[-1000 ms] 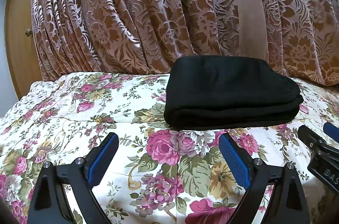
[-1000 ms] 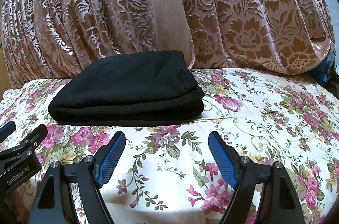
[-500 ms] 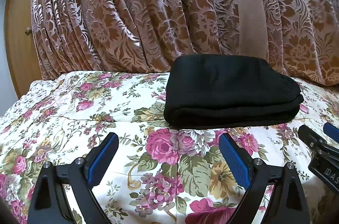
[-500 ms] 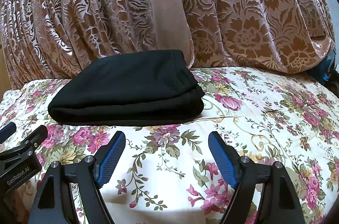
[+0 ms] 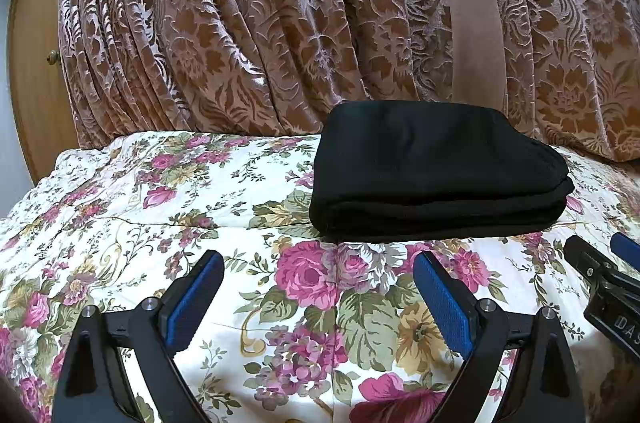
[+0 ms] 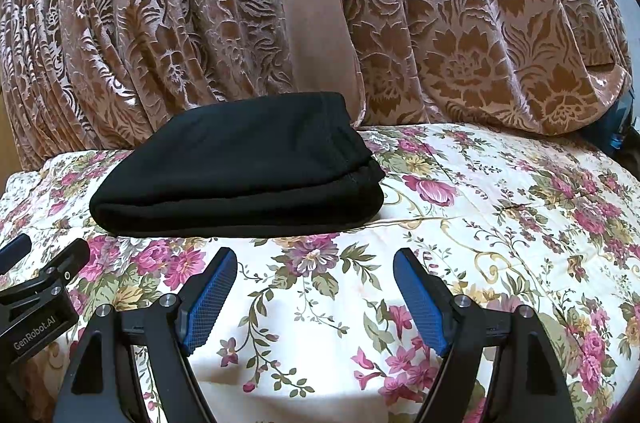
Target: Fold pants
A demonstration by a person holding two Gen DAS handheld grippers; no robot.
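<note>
The left gripper (image 5: 318, 297) and right gripper (image 6: 315, 293) have jaws wide apart, holding nothing. The folded black cloth pants (image 5: 434, 173) lie mid-frame on the flowery bed cover (image 5: 160, 207). The lower fold layers are too dark to make out.

We see the folded pants (image 5: 436, 175) lying on the bedspread (image 5: 200, 191), at its far side, just before the curtain (image 5: 248, 15) that hangs behind. Our left gripper (image 5: 318, 293) and right gripper (image 6: 314, 293) are side by side above the near bedspread, apart from the pants.
</note>
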